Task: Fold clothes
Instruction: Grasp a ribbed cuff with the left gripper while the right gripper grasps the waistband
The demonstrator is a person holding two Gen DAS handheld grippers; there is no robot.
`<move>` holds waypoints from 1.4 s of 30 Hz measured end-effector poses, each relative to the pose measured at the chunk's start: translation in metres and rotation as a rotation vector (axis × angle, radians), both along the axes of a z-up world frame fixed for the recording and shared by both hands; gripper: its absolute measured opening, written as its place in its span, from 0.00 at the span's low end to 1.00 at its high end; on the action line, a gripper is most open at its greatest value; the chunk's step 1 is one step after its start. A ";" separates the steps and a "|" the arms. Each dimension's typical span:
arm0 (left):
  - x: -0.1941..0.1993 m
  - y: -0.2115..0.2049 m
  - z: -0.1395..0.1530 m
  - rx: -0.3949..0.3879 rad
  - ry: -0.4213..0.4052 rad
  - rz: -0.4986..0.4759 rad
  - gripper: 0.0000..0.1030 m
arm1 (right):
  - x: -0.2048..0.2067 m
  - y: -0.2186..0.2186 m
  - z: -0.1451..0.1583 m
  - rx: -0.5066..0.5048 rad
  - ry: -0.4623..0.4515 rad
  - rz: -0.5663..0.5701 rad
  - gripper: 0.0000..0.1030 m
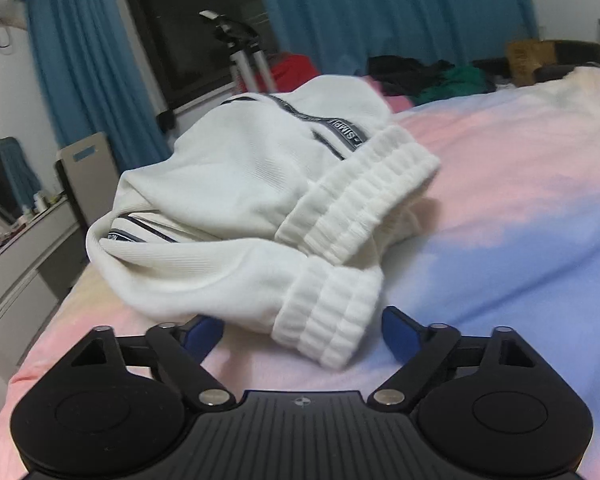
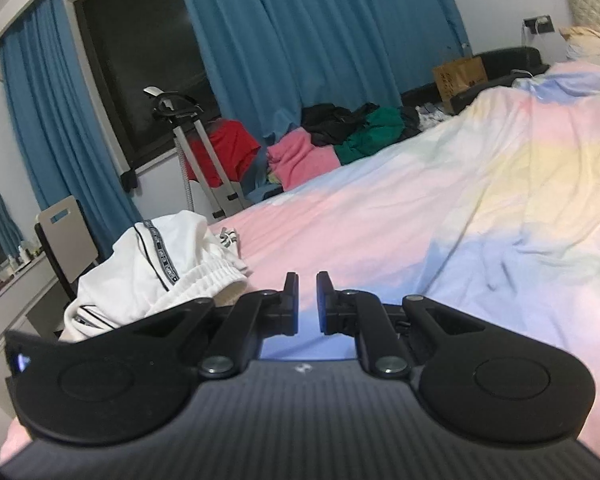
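White track pants point(image 1: 236, 200) with dark side stripes and ribbed cuffs lie bunched on the pastel bedspread point(image 1: 500, 208). My left gripper point(image 1: 302, 336) is open, its blue fingertips point(image 1: 398, 334) on either side of the nearest ribbed cuff point(image 1: 332, 320), not closed on it. In the right wrist view the same pants point(image 2: 152, 276) lie at the left, near the bed's edge. My right gripper point(image 2: 307, 300) is nearly closed with a narrow gap, holds nothing, and hovers over the bedspread point(image 2: 440, 216) to the right of the pants.
A heap of pink, green, black and red clothes point(image 2: 324, 144) lies at the bed's far side. A garment steamer stand point(image 2: 192, 140) is by the window. A desk and chair point(image 2: 60, 236) stand left of the bed. Blue curtains point(image 2: 320, 32) hang behind.
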State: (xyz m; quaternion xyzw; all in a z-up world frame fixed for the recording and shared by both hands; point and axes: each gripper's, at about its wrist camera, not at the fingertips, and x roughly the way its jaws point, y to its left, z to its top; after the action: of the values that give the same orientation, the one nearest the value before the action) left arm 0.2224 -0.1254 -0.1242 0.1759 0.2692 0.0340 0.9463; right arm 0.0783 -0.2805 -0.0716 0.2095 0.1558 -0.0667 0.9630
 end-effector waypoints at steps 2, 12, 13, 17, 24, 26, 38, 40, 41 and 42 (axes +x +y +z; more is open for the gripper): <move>0.008 0.013 0.003 -0.075 -0.002 0.076 0.64 | 0.007 0.000 -0.004 -0.006 -0.002 0.009 0.12; -0.048 0.104 0.080 -0.324 -0.237 0.158 0.09 | 0.006 0.015 -0.006 -0.044 -0.060 0.101 0.13; -0.058 0.113 0.091 -0.325 -0.256 0.145 0.08 | 0.004 0.019 -0.005 -0.058 -0.068 0.118 0.13; -0.102 0.154 0.133 -0.338 -0.301 0.100 0.08 | -0.007 0.035 0.004 -0.105 -0.100 0.196 0.13; -0.161 0.243 0.145 -0.386 -0.208 0.110 0.08 | -0.033 0.083 0.013 -0.186 -0.088 0.411 0.15; -0.164 0.263 0.132 -0.401 -0.155 0.142 0.08 | -0.038 0.099 0.012 -0.209 -0.064 0.472 0.15; -0.164 0.303 0.104 -0.486 -0.034 0.271 0.10 | 0.004 0.177 -0.012 -0.501 0.057 0.622 0.51; -0.160 0.304 0.101 -0.498 -0.023 0.284 0.10 | 0.018 0.177 -0.016 -0.477 0.079 0.606 0.51; -0.158 0.306 0.101 -0.503 -0.021 0.288 0.10 | 0.025 0.176 -0.018 -0.463 0.091 0.602 0.51; -0.157 0.306 0.101 -0.507 -0.021 0.293 0.10 | 0.031 0.176 -0.020 -0.455 0.097 0.598 0.51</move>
State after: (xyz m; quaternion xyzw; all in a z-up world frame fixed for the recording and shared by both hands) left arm 0.0658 0.1804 -0.0237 -0.1071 0.2818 0.1038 0.9478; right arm 0.1097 -0.1048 -0.0911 -0.0681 0.2368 0.1744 0.9534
